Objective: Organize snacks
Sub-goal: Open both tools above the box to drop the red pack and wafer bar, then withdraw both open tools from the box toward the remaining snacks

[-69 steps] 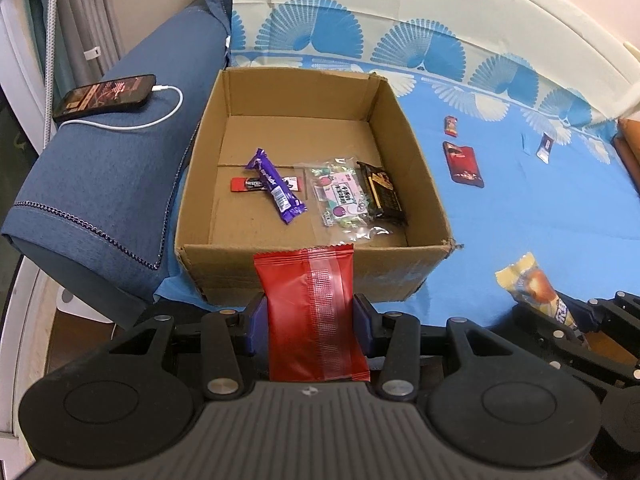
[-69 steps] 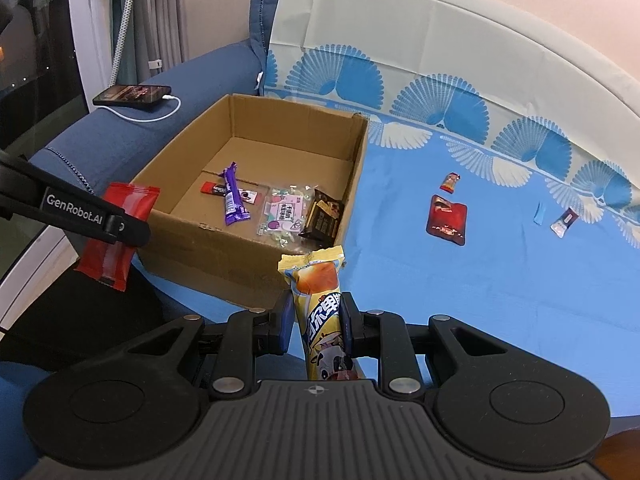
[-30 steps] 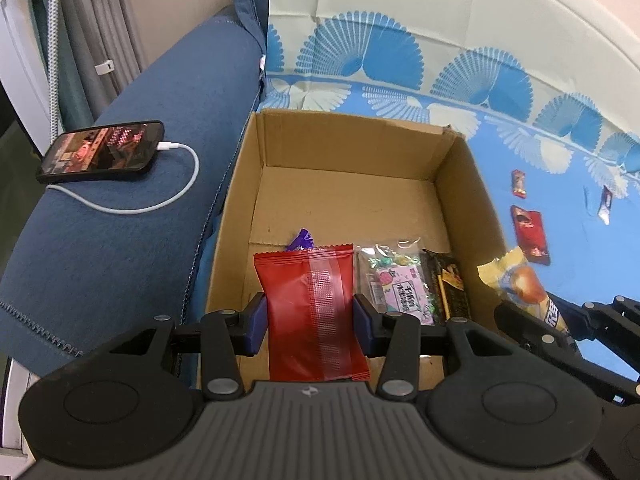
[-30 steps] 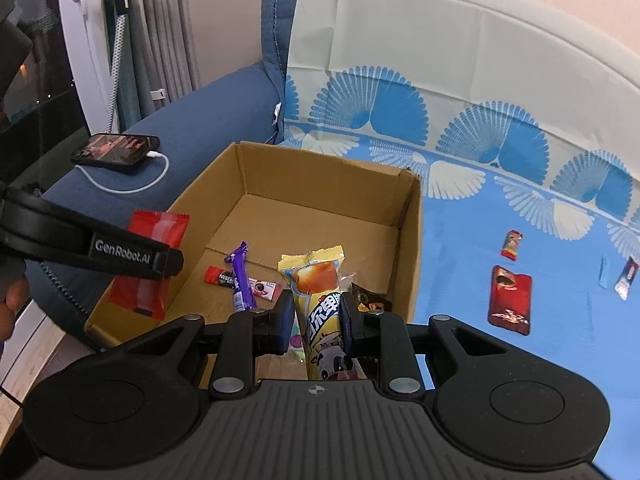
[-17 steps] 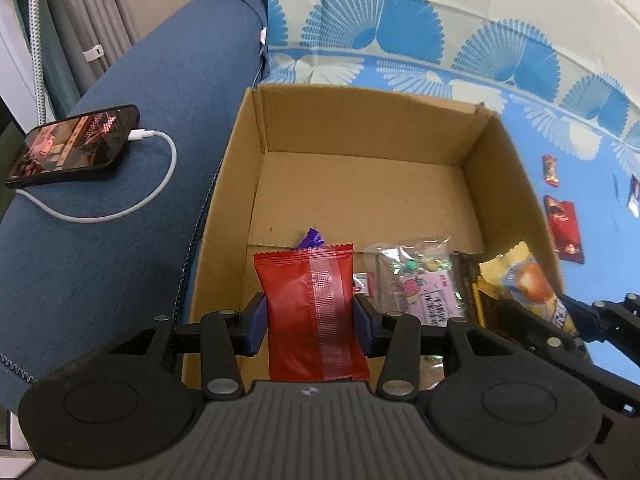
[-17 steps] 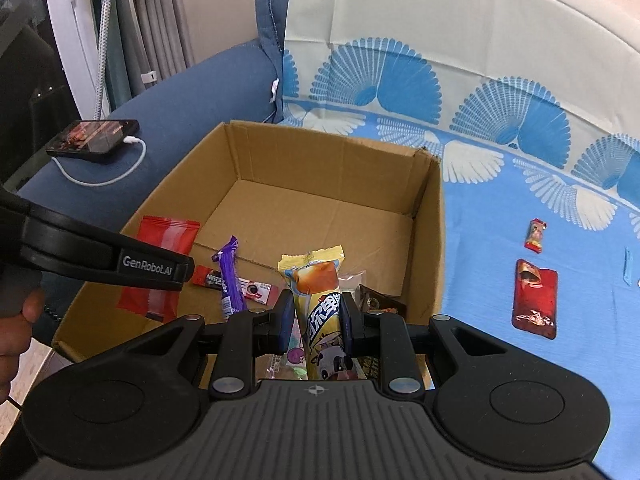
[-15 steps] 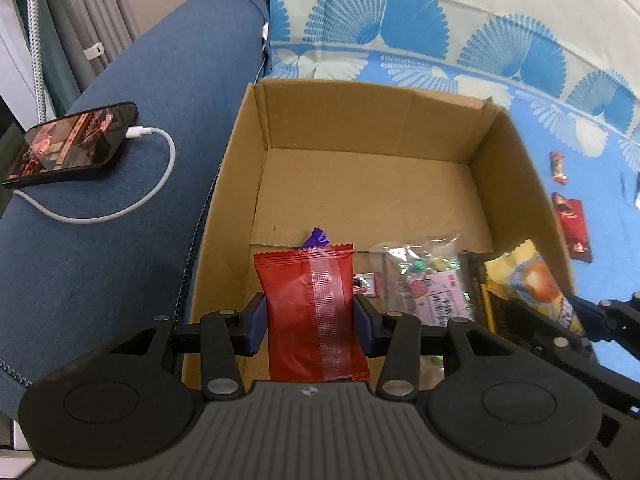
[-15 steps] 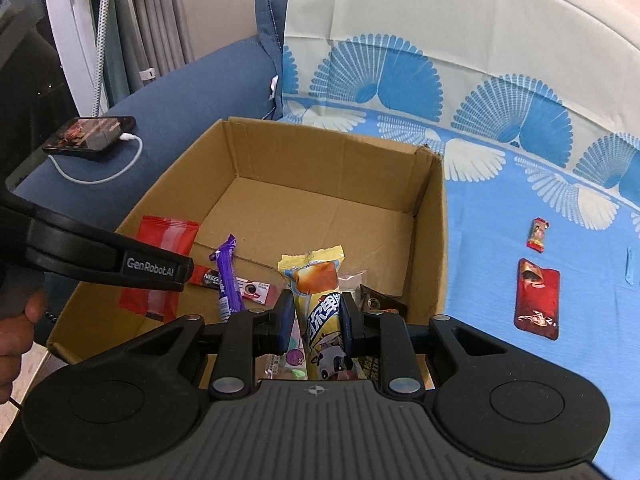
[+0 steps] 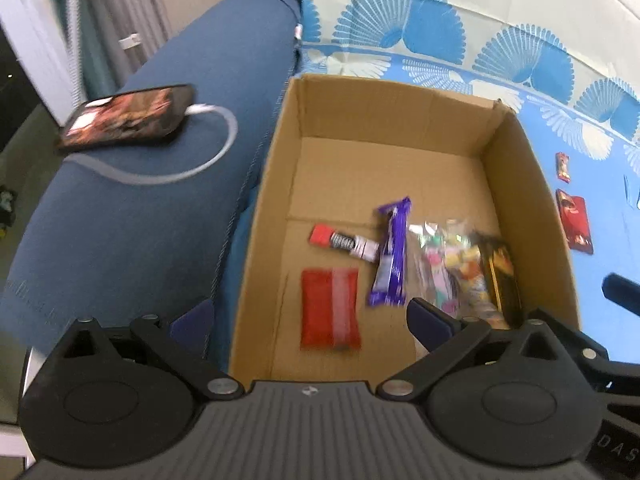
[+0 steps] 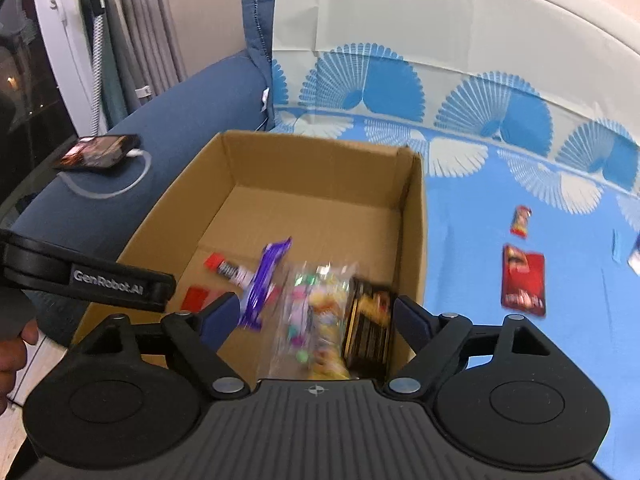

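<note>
both tools, left tool (image 9: 308, 322) and right tool (image 10: 316, 316), gape wide and empty; flat red foil packet (image 9: 330, 314) lies inside the brown cardboard box (image 9: 532, 208). drop step looks finished; next, fetch the red wrapped snack (image 10: 523, 280) off the blue sheet.

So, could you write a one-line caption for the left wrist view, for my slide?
Open left tool above the cardboard box, where the red packet lies beside the purple bar.

Snack pkts in box (image 9: 520, 184), phone (image 9: 128, 120) on armrest (image 9: 120, 220) to its left, 2 pkts (image 9: 574, 224) right.
</note>
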### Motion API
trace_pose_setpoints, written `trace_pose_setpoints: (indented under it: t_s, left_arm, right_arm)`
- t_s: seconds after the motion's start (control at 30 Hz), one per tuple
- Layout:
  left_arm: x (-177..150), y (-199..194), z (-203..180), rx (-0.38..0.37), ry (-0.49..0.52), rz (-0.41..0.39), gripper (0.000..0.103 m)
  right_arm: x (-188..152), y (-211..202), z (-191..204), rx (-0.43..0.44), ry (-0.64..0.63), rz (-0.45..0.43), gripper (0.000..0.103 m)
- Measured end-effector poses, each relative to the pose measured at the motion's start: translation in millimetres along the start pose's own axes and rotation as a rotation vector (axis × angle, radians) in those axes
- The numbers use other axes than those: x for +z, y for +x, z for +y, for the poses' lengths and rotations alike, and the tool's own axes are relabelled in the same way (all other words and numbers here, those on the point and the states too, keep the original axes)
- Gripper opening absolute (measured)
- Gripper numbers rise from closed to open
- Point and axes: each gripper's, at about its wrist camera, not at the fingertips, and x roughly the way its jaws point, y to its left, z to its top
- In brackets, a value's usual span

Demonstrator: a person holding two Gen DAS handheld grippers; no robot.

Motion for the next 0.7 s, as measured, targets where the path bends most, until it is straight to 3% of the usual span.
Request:
trace_pose_setpoints:
  t_s: [0.2, 0.7]
  left_arm:
    - [-37, -48, 4, 0.003, 0.009, -0.044, 0.103]
    - [-96, -143, -8, 0.007, 0.060, -0.219, 0.103]
  right_arm:
    - [-38, -61, 15, -0.027, -0.001, -0.055, 0.091]
    - [-77, -160, 26, -0.066, -0.037, -0.209, 0.096]
